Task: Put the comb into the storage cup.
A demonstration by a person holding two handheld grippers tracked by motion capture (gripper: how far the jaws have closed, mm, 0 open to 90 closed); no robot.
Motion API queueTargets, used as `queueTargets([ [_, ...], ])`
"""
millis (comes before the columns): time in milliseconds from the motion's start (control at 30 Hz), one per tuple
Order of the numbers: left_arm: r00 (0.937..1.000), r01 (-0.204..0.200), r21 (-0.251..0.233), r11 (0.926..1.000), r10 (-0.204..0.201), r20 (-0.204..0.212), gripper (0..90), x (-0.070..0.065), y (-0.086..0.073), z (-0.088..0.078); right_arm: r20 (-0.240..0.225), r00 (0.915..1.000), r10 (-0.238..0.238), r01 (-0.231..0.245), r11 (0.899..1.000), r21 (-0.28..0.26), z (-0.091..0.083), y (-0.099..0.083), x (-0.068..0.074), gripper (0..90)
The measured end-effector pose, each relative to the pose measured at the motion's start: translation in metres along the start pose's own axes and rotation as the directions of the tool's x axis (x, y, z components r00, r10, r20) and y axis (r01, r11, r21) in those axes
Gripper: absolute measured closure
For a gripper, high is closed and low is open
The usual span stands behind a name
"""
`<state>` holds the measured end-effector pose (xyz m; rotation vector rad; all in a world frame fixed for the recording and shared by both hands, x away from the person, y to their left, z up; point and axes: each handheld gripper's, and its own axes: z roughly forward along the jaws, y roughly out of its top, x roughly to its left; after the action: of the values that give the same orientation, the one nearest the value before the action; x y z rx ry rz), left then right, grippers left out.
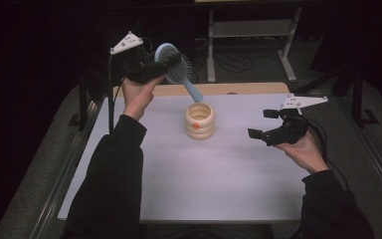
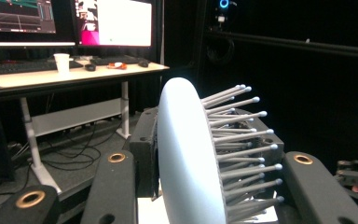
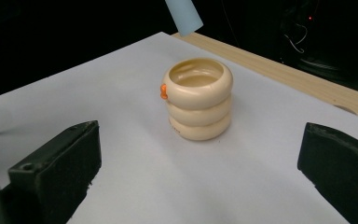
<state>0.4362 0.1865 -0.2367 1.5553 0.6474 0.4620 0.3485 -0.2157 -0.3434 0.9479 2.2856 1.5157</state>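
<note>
**Overhead, a hairbrush hangs above a ringed cup**

Up in the upper left of the high view, the left gripper is clamped on the head of a pale blue hairbrush. Its handle slants down and to the right, and the tip of it hangs just above the cream ringed cup, apart from it. In the left gripper view the brush's pale blue back fills the lower centre, edge on, with the grey ball-tipped bristles pointing right and a black jaw pressed to each side.

The cup stands upright near the centre of the white table, slightly toward the far edge. It is built of three stacked bulging rings, and a small orange knob sits on the side of its top ring.

At right centre of the high view, the right gripper hovers over the table with its jaws wide apart and nothing between them, well apart from the cup. Its own view frames the cup between the two black jaws, with the end of the brush handle at the top edge.
</note>
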Motion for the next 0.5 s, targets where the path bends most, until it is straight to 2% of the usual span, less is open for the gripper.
queueTargets([
  [233,1.0000,-0.006,0.023,0.9997,0.006,-0.005,55.3,0.000,-0.009,0.009,0.010,0.9997,0.022,-0.022,1.000,-0.007,-0.006,-0.016,-0.005,0.0],
  [367,0.9999,0.012,0.023,0.9997,-0.012,-0.005,55.3,0.004,-0.015,0.011,0.013,0.9994,0.032,-0.032,0.999,-0.022,-0.011,-0.022,-0.007,0.0],
  [500,0.9998,0.012,0.037,0.9992,-0.011,-0.014,55.3,0.006,-0.020,0.013,0.019,0.9991,0.039,-0.038,0.999,-0.032,-0.013,-0.027,-0.008,0.0],
])
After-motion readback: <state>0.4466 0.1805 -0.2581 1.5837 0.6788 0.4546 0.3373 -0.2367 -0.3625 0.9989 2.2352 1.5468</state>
